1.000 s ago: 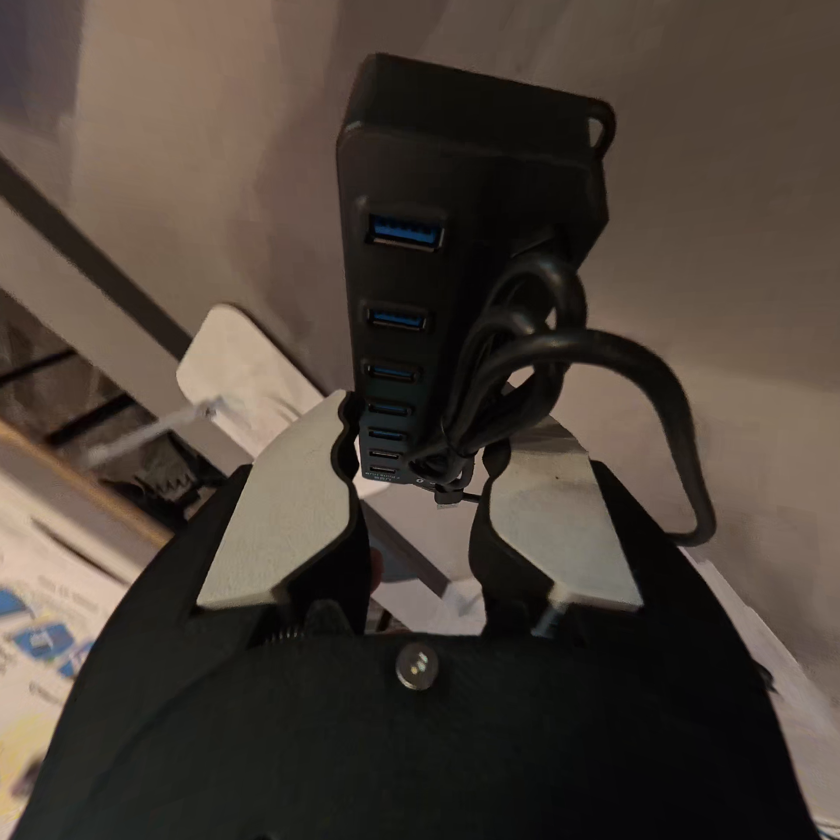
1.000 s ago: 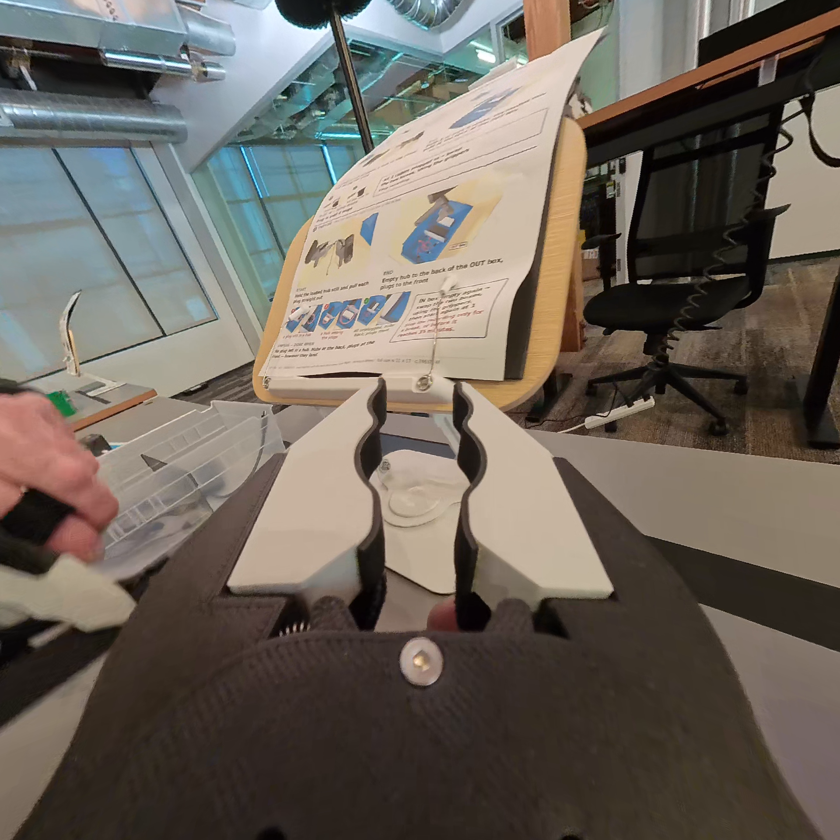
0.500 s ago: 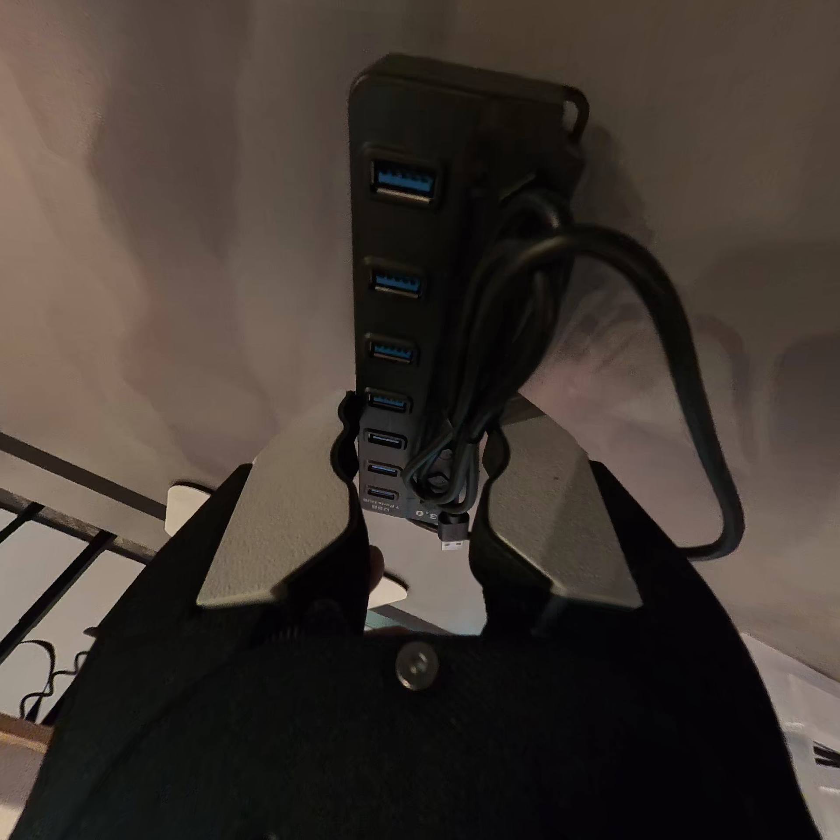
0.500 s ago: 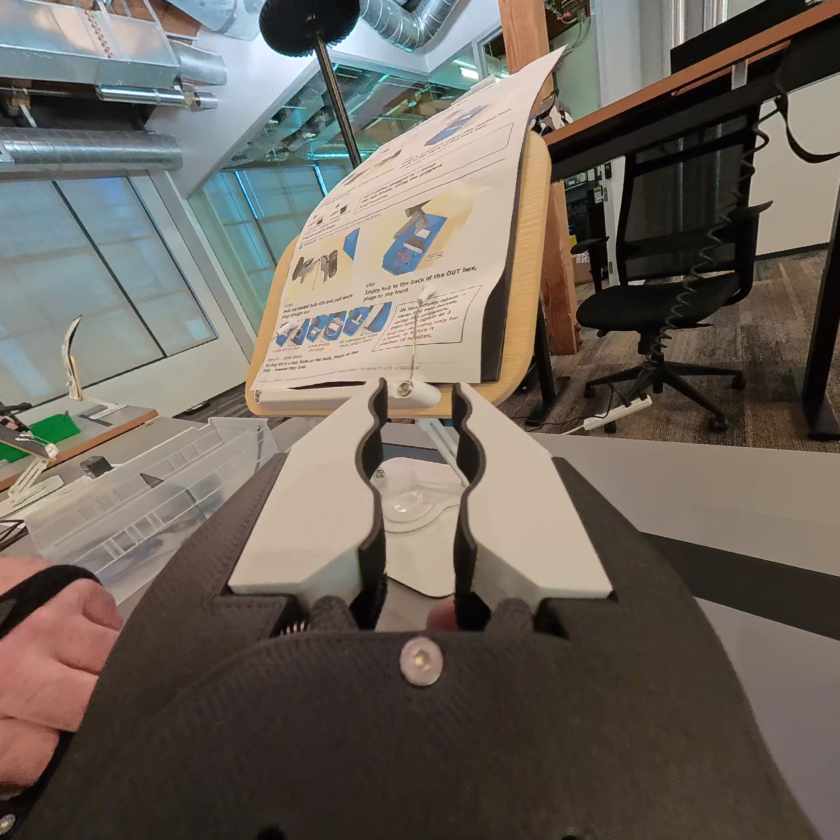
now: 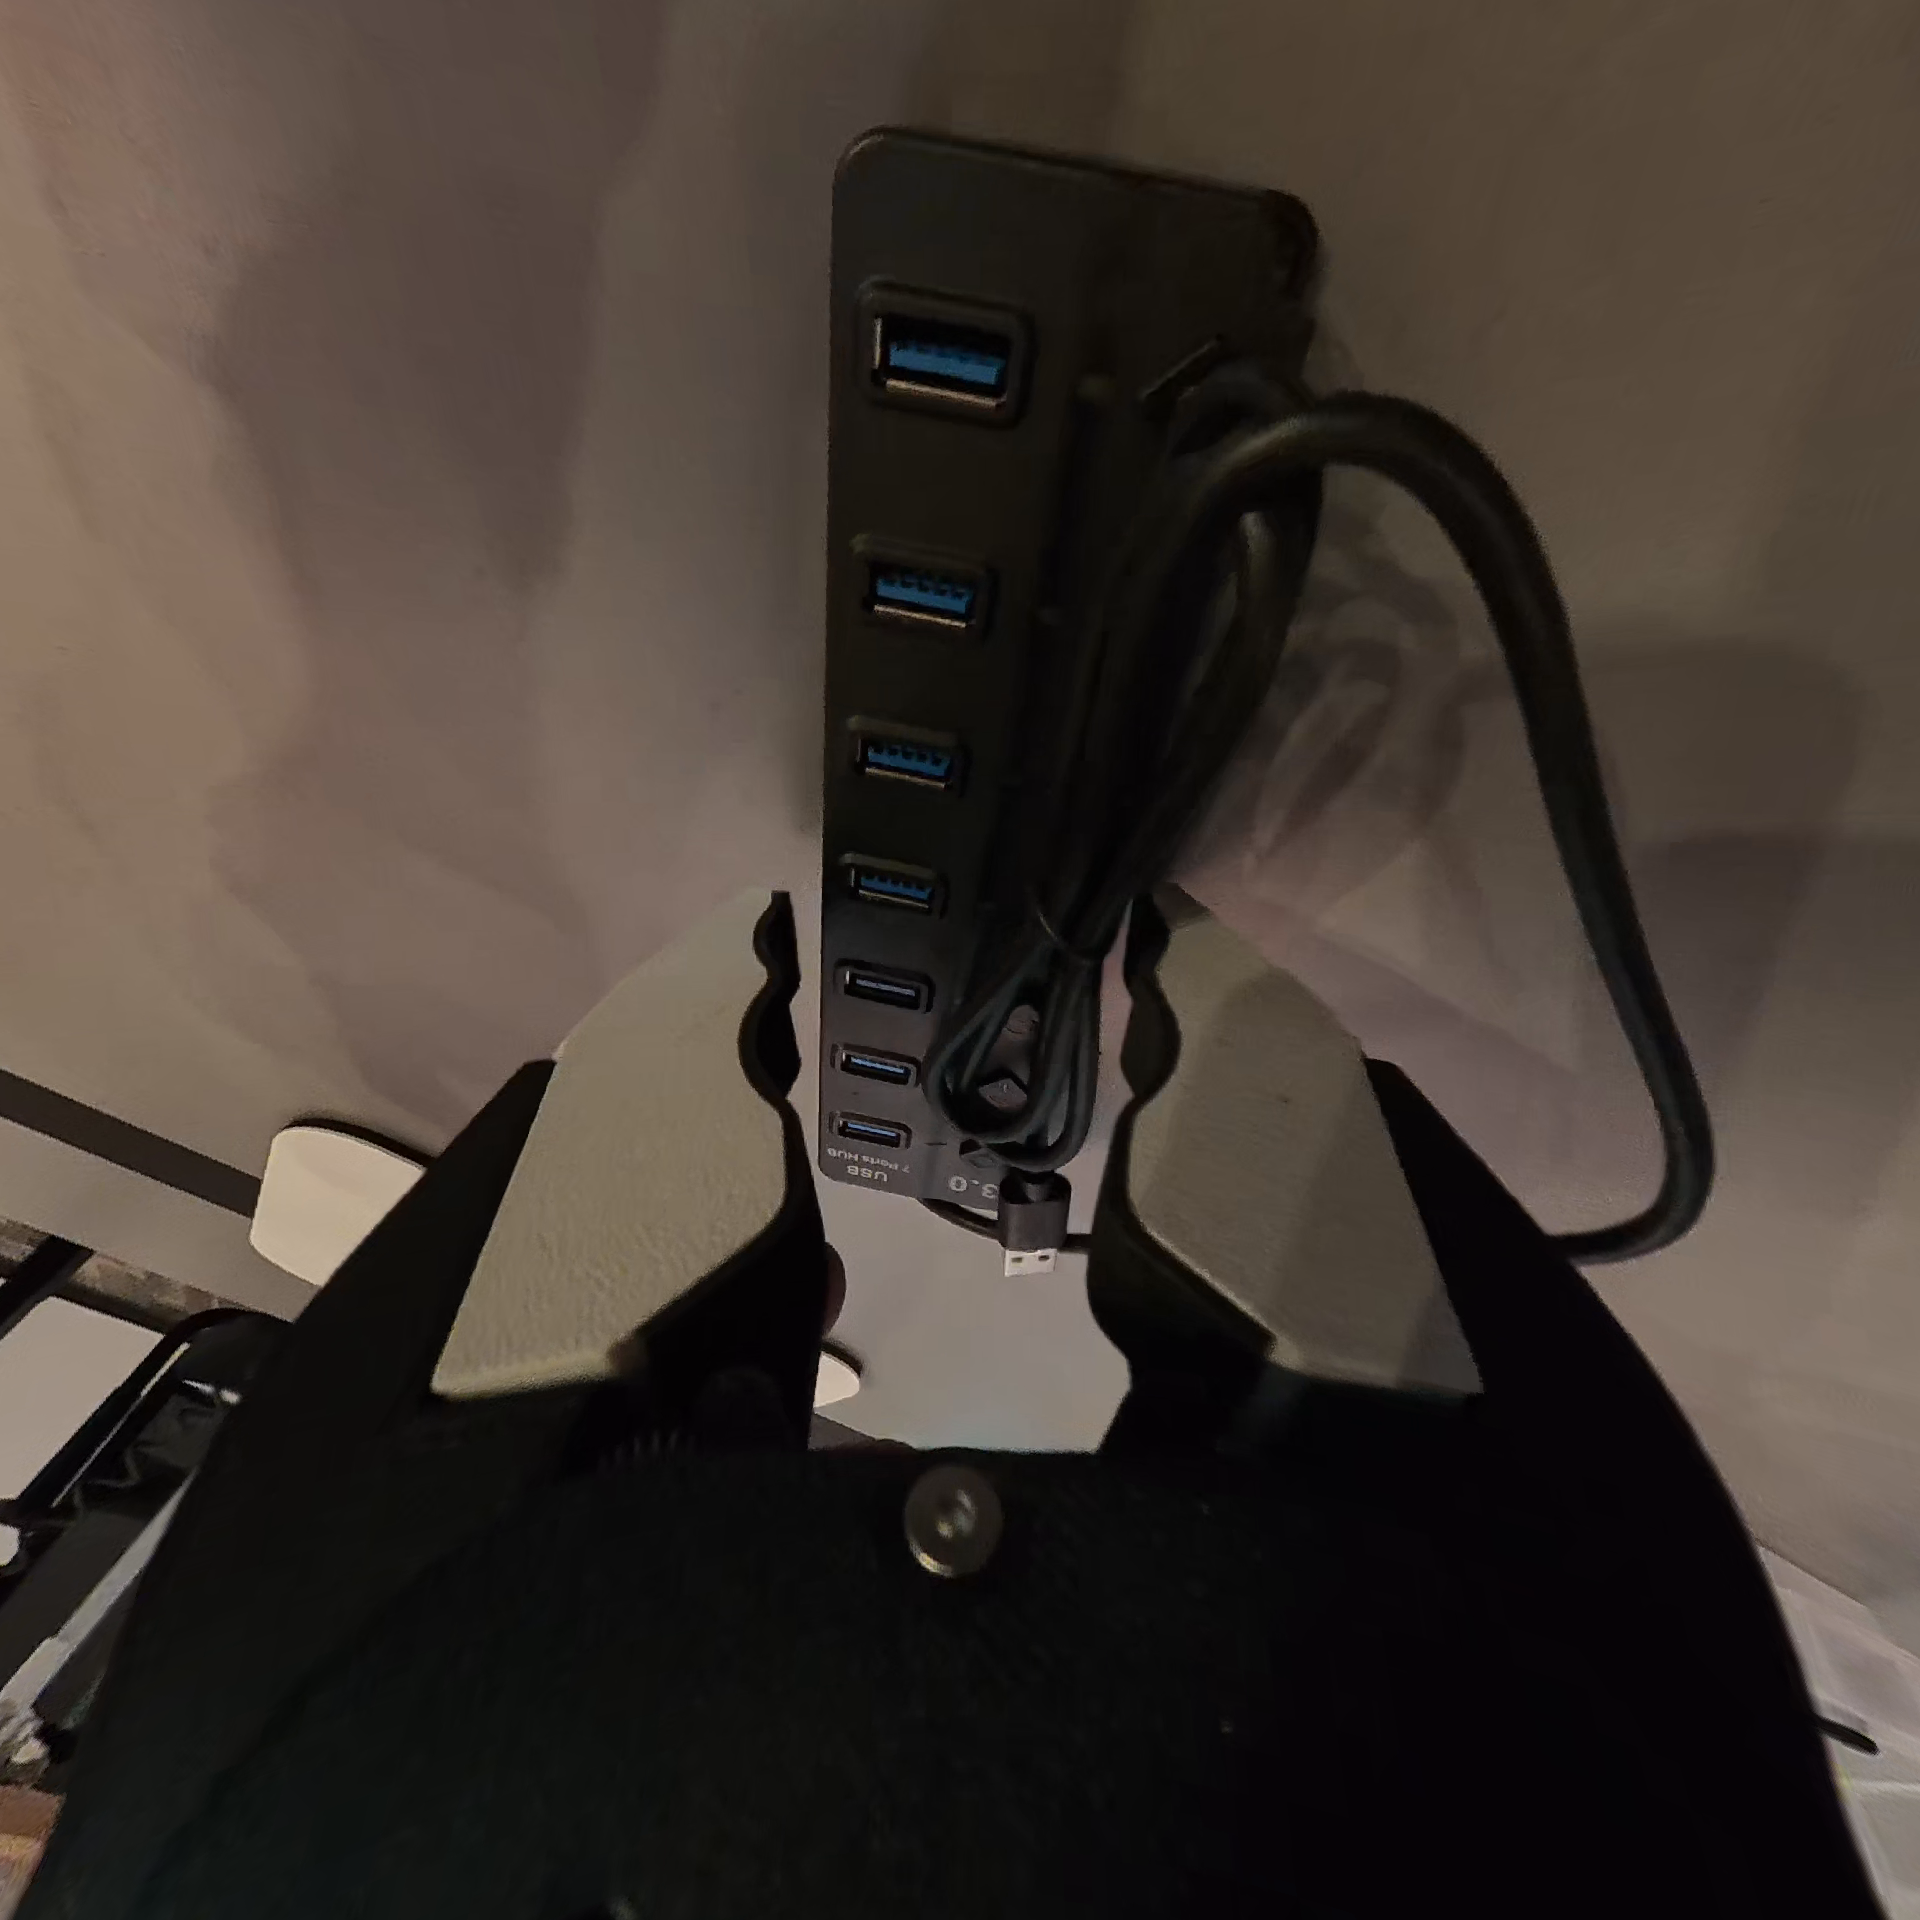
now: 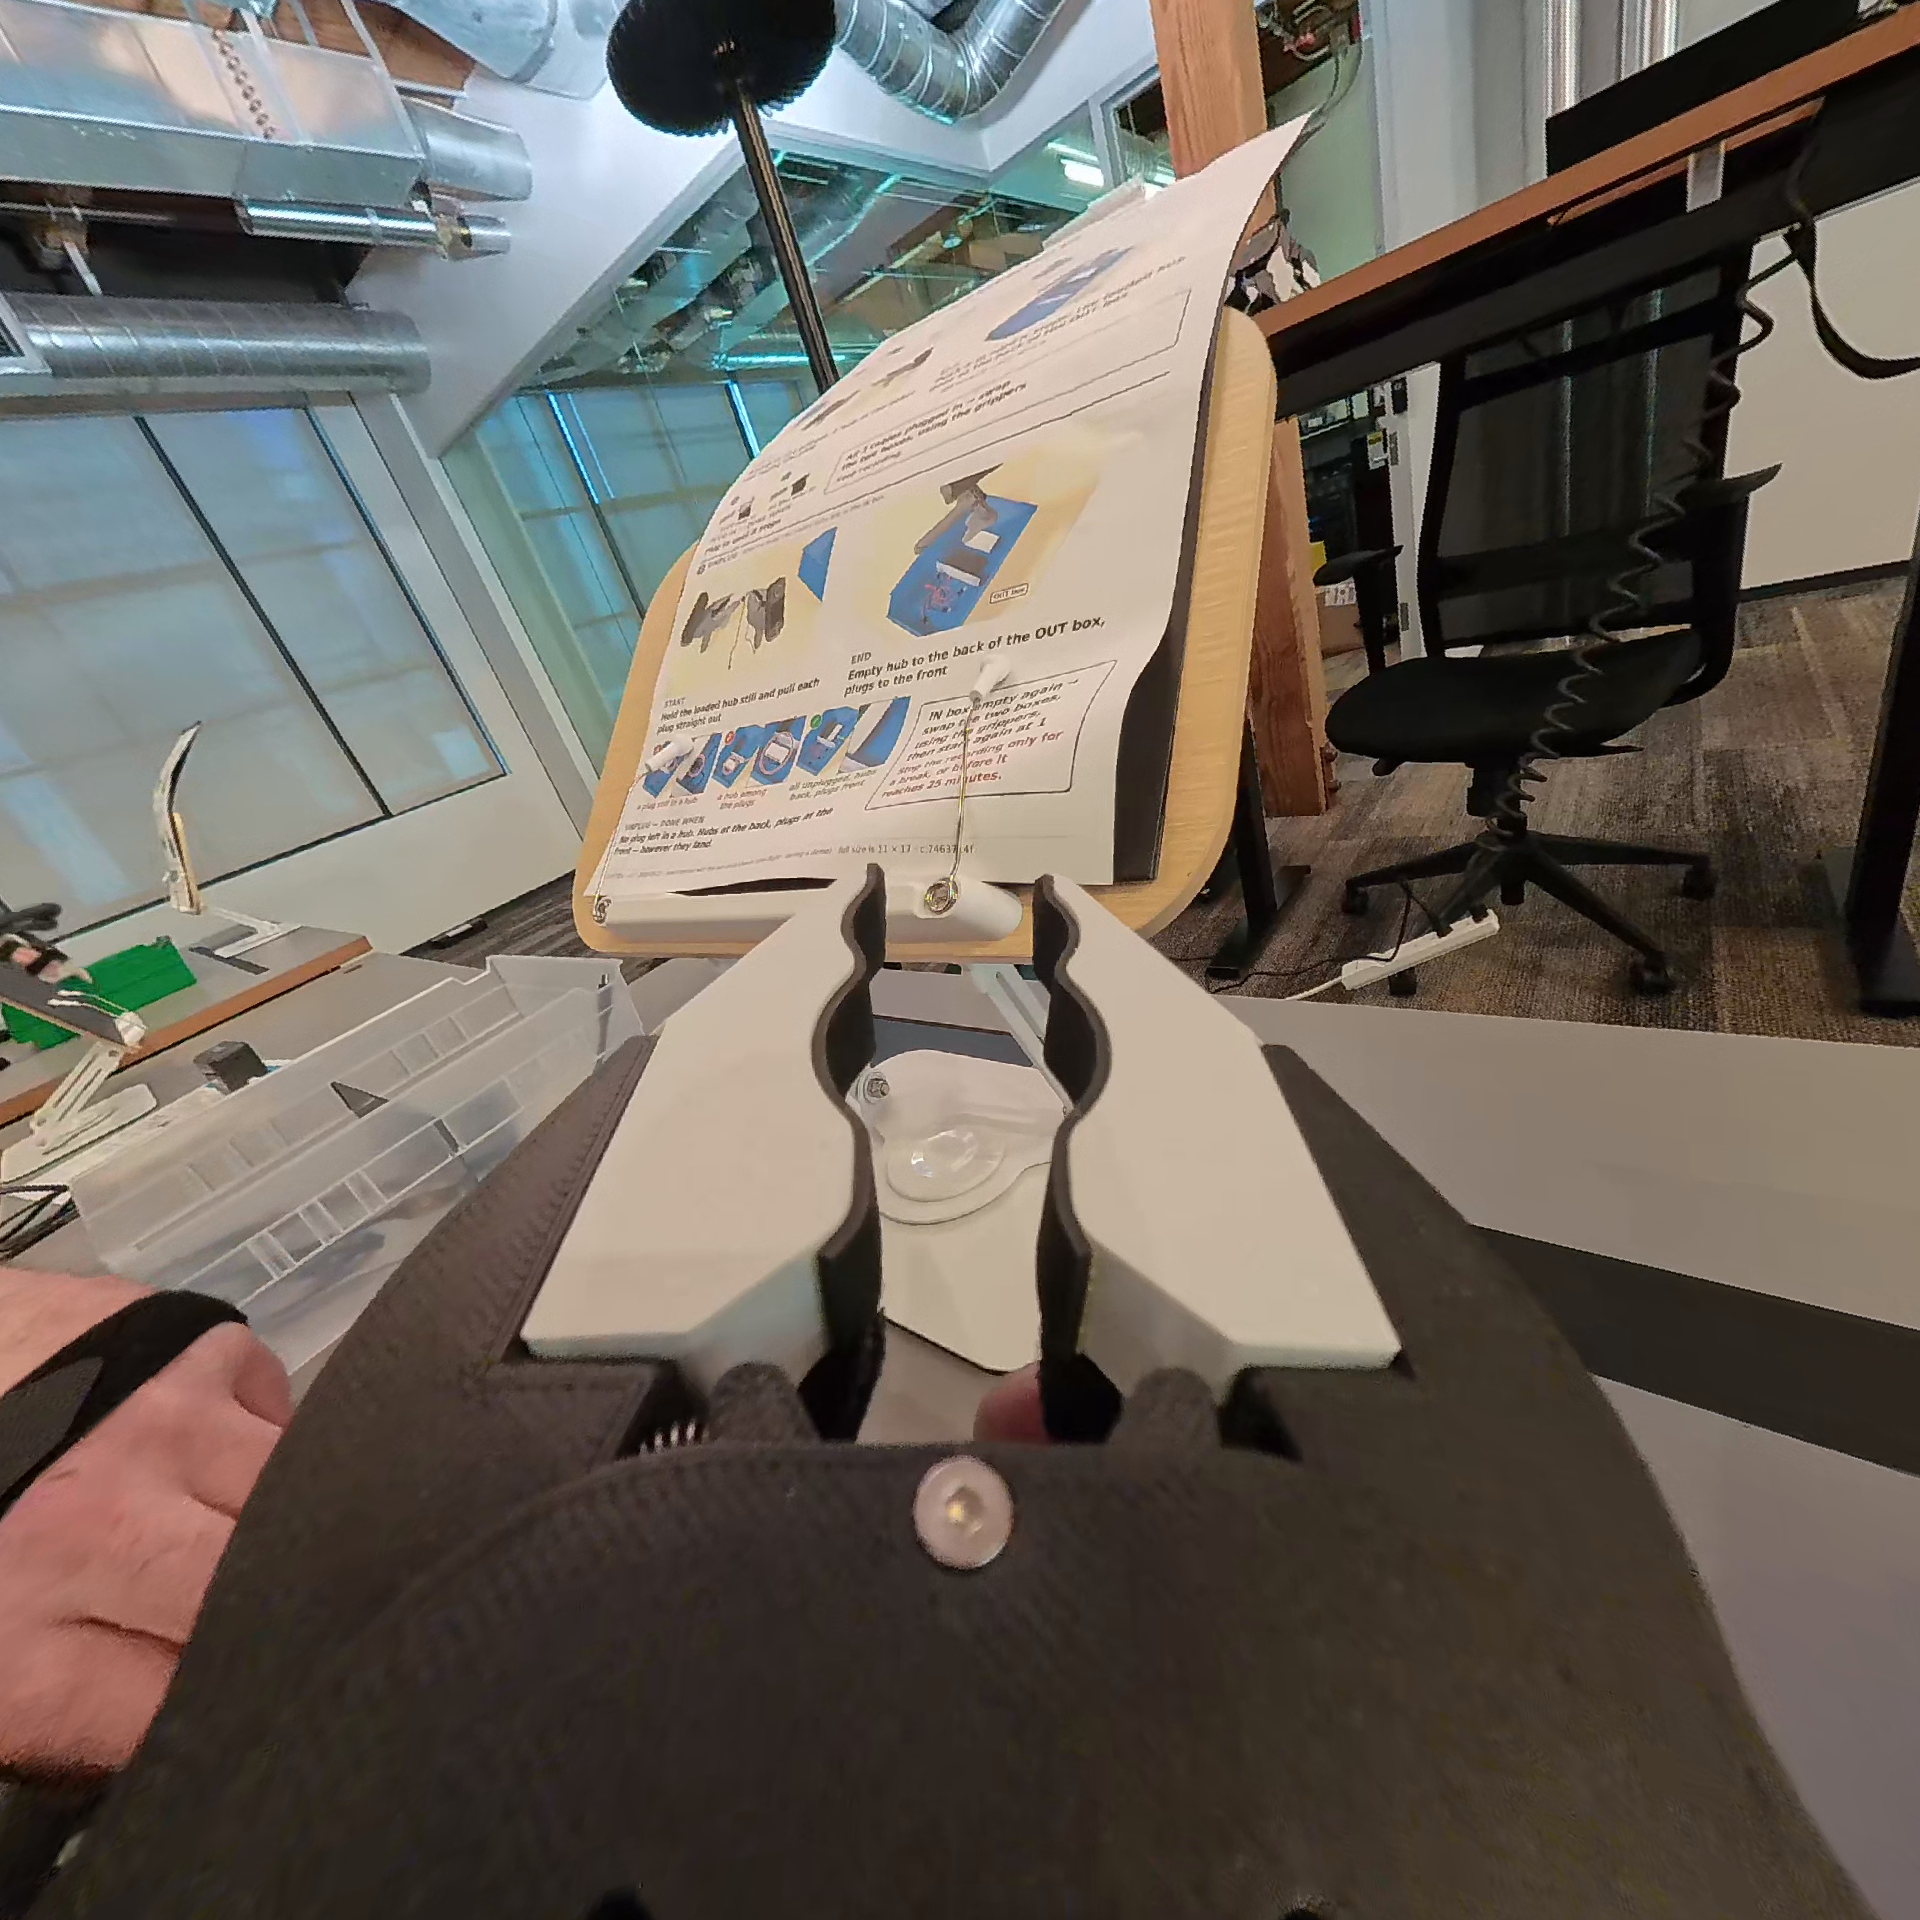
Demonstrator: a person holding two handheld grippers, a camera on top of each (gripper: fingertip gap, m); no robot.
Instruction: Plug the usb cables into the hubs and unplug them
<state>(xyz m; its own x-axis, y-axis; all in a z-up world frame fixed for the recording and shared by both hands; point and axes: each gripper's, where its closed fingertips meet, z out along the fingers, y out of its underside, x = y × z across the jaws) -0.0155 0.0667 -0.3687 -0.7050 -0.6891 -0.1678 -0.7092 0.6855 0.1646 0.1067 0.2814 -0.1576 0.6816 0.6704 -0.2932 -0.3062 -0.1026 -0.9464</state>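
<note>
In the left wrist view, a black USB hub [image 5: 1039, 520] with several blue ports runs straight ahead along the fingers. My left gripper [image 5: 956, 914] is shut on its near end. The hub's own black cable [image 5: 1558, 831] is tied in a bundle against its right side, with one loop bulging out to the right. Its USB plug [image 5: 1032, 1231] hangs free between the fingers. The hub's far end is close to or touching the grey surface [image 5: 416, 520]; I cannot tell which. In the right wrist view, my right gripper [image 6: 956, 894] is open and empty above the table.
A wooden stand with a printed instruction sheet [image 6: 935, 623] is straight ahead, on a white base [image 6: 945, 1174]. A clear plastic bin [image 6: 343, 1122] lies to the left, with a person's hand [image 6: 125, 1507] near it. A grey table [image 6: 1558, 1122] extends to the right. An office chair [image 6: 1558, 675] stands beyond. The tips of one gripper are about 30 centimeters away from the tips of the other.
The left gripper has swung with the hub, so plain grey surface now fills the view behind it. The right gripper shifted slightly. The hand at its left moved lower.
</note>
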